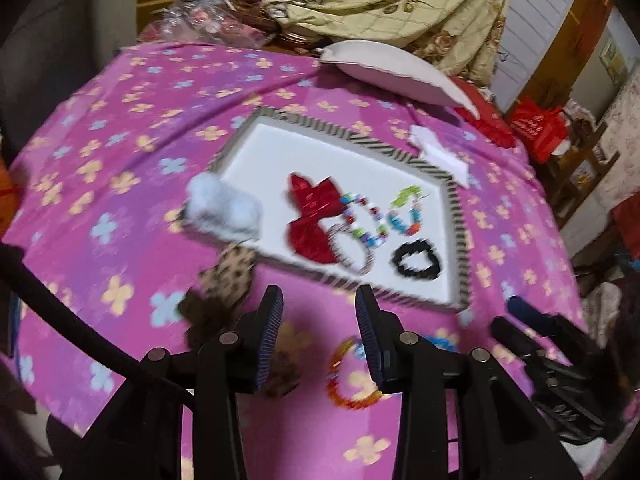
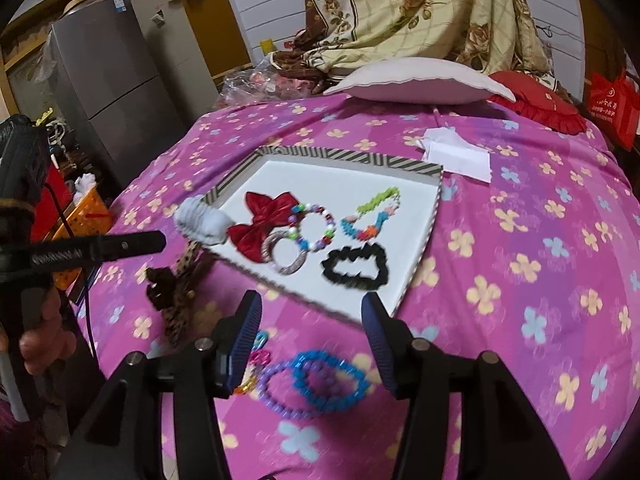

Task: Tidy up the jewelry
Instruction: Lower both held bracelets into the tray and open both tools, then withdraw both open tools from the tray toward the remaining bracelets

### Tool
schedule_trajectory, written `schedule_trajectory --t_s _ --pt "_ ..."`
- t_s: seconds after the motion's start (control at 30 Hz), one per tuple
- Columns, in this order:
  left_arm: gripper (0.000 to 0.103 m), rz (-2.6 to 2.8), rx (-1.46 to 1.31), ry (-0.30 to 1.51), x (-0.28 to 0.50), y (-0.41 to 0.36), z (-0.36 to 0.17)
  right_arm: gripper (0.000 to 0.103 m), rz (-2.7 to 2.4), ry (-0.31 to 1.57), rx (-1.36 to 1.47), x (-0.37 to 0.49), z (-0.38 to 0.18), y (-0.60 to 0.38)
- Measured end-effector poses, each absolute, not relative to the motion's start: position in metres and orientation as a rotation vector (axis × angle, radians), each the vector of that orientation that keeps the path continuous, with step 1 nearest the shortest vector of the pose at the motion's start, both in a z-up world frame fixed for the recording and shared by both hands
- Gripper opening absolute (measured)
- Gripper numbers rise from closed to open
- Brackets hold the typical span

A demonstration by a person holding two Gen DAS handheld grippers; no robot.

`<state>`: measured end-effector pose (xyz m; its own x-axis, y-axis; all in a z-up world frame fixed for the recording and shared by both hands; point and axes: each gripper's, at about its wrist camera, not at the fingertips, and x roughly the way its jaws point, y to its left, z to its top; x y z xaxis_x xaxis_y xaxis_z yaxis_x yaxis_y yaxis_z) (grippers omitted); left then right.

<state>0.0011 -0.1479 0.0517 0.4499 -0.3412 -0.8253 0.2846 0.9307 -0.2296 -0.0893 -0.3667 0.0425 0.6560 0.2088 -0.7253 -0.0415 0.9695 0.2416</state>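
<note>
Both the left gripper [image 1: 320, 312] and right gripper [image 2: 310, 328] are held half open and empty. Picking up seems next: blue and purple bead bracelets [image 2: 316, 380], at six o'clock of the striped-rim white tray [image 2: 416, 248], should be fetched.

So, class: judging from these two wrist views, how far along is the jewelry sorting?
Partly done. The striped-edged tray already holds a red bow, a black scrunchie and beaded bracelets. Nothing is in hand: the left gripper and right gripper are both open and empty. Still on the bedspread: a blue bracelet, a purple one, an orange one and a leopard-print piece.
</note>
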Motion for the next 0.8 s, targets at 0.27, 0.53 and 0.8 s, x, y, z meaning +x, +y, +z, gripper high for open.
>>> schedule_trajectory --t_s 0.27,0.53,0.8 --pt "0.043 -0.306 -0.032 1.044 -0.033 -0.134 0.028 0.057 0.156 0.879 0.221 -0.112 0.03 -0.348" --pt "0.043 -0.275 -0.008 1.011 -0.058 -0.135 0.024 0.059 0.158 0.898 0.213 -0.13 0.024 -0.333" --pt "0.043 -0.266 0.026 0.993 -0.073 -0.14 0.023 0.06 0.159 0.897 0.201 -0.141 0.025 -0.326"
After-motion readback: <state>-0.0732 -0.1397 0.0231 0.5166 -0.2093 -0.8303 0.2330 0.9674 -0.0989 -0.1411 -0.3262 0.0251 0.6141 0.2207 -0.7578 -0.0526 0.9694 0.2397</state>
